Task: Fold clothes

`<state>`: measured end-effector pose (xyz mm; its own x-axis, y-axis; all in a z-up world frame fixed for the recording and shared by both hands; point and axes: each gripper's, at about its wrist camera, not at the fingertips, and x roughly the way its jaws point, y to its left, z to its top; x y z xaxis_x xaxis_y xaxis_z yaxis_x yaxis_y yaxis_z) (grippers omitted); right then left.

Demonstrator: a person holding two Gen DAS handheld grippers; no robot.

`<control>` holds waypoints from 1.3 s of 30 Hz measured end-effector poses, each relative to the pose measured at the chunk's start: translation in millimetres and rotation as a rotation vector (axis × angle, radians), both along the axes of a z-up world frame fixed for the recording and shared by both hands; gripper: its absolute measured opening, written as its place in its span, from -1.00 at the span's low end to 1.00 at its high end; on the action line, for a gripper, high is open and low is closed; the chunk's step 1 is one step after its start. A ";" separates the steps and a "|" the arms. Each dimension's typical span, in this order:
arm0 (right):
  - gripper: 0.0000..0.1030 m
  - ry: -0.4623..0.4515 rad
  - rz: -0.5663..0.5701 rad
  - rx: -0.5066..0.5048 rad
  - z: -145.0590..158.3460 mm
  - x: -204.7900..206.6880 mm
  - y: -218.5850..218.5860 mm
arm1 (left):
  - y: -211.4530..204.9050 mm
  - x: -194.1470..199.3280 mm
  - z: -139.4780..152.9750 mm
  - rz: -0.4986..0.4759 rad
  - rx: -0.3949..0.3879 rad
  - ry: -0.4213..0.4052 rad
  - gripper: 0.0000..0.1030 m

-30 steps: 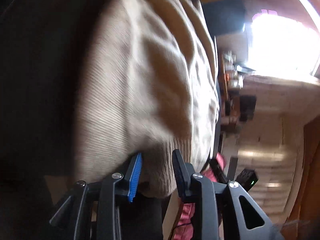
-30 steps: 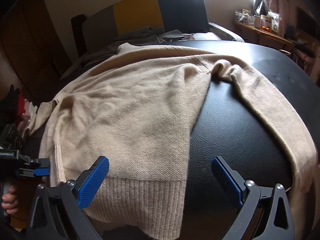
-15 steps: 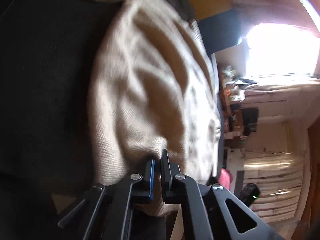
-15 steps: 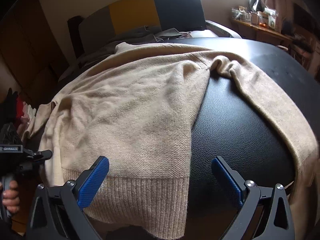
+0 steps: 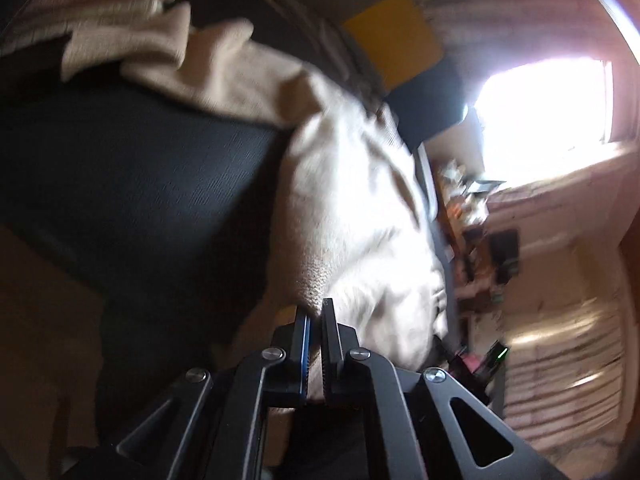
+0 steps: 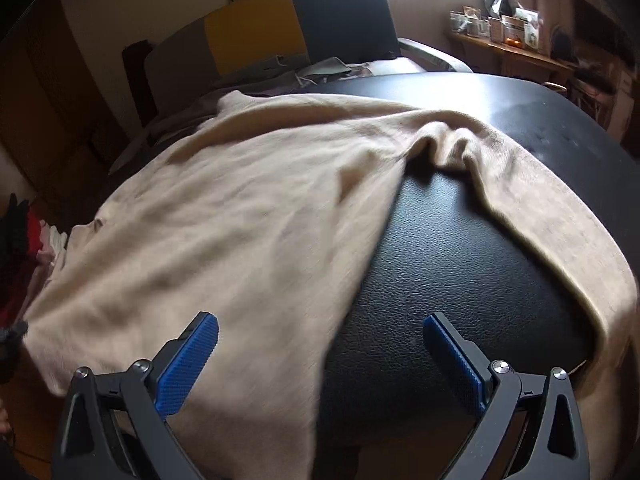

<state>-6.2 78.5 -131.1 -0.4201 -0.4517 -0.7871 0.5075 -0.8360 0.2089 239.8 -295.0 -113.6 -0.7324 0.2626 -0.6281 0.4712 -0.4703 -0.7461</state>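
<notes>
A beige knit sweater (image 6: 248, 216) lies spread across a black leather-look table (image 6: 460, 272), its body filling the surface from about nine o'clock to the centre of the right wrist view. One sleeve (image 6: 552, 224) runs off toward four o'clock and hangs over the table's edge.

The left gripper (image 5: 316, 320) is pinched nearly closed on a corner of the sweater's edge, the fabric rising from between its fingers toward twelve o'clock. The right gripper (image 6: 320, 344) hovers with its jaws wide apart and nothing in them — its left blue pad (image 6: 188, 364) over the lower body, the right one (image 6: 452, 356) over bare table.

This looks like the start of a fold: one corner is taken, the other is not. The next move probably calls for the right gripper to come down and close on the lower edge of the body, so both hands can carry that edge over together.

The left wrist view is tilted and smeared by blur — how much cloth the fingers hold is hard to judge. The hem near six o'clock is cut off behind the right gripper's frame. A dark and red heap (image 6: 16, 248) at nine o'clock may be other clothes, though it is too dim to tell.
</notes>
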 end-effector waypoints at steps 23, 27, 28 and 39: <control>1.00 0.200 0.079 0.316 28.5 -87.0 -20.1 | 7.1 -162.7 10.4 -0.302 -0.404 -0.108 -0.73; 1.00 0.200 0.220 0.485 -5.6 -88.1 -52.5 | -2.0 -167.9 -8.1 -0.338 -0.446 -0.170 -0.71; 0.99 0.219 0.252 0.542 -13.8 -86.7 -59.5 | -5.3 -168.2 -12.8 -0.343 -0.443 -0.181 -0.71; 0.99 0.290 0.181 0.702 -20.5 -185.6 -59.1 | -26.2 -198.7 -27.4 -0.321 -0.507 -0.205 -0.84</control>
